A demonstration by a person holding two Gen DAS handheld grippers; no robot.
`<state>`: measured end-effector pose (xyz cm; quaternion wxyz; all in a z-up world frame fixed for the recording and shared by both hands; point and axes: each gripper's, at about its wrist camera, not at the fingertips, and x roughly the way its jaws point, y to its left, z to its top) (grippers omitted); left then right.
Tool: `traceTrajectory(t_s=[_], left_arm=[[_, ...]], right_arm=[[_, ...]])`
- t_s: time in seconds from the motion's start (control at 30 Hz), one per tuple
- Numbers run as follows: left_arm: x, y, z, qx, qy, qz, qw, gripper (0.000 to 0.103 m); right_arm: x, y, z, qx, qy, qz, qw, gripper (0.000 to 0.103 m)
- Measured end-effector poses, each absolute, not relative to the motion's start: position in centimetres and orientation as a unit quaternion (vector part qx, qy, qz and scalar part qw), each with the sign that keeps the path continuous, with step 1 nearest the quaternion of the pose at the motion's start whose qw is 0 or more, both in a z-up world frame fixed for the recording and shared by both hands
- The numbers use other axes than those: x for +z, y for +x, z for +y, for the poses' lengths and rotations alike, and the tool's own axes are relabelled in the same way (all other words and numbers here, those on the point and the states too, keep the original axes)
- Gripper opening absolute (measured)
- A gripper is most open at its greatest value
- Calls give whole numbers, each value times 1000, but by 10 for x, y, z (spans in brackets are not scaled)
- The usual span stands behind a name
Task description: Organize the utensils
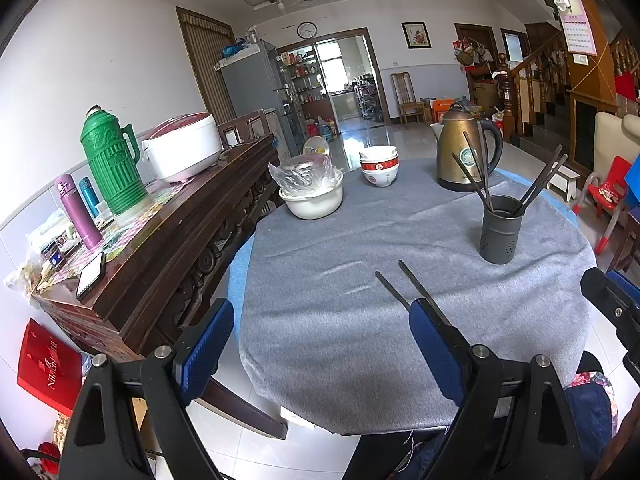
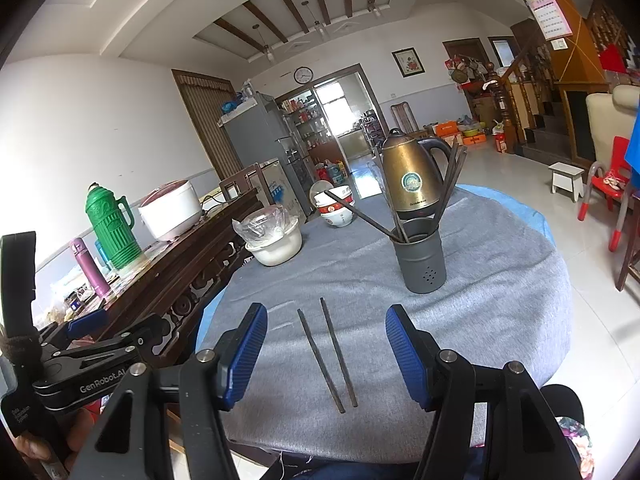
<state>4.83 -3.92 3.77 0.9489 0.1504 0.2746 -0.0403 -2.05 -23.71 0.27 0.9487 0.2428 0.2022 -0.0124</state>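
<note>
Two dark chopsticks [image 2: 328,354] lie side by side on the grey tablecloth near the table's front edge; in the left wrist view [image 1: 404,286] their near ends are hidden behind my left gripper's right finger. A dark grey holder [image 2: 421,255] with several chopsticks in it stands behind them; it also shows in the left wrist view [image 1: 501,229]. My right gripper [image 2: 326,354] is open, above the loose pair with a finger on each side. My left gripper [image 1: 320,344] is open and empty, left of the pair.
On the round table [image 1: 340,264] stand a brass kettle [image 1: 464,152], stacked bowls [image 1: 379,166] and a white pot with plastic wrap [image 1: 312,190]. A wooden sideboard [image 1: 168,236] on the left carries a green thermos [image 1: 112,160], a rice cooker and bottles.
</note>
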Motion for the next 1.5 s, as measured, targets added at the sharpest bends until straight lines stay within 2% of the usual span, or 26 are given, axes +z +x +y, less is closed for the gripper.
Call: traceTrajectory(t_s=[1.5], left_arm=[[25,51,-30,-33,141,297,944,90]], right_arm=[[-3,-13,-233,0,233,219,947,66]])
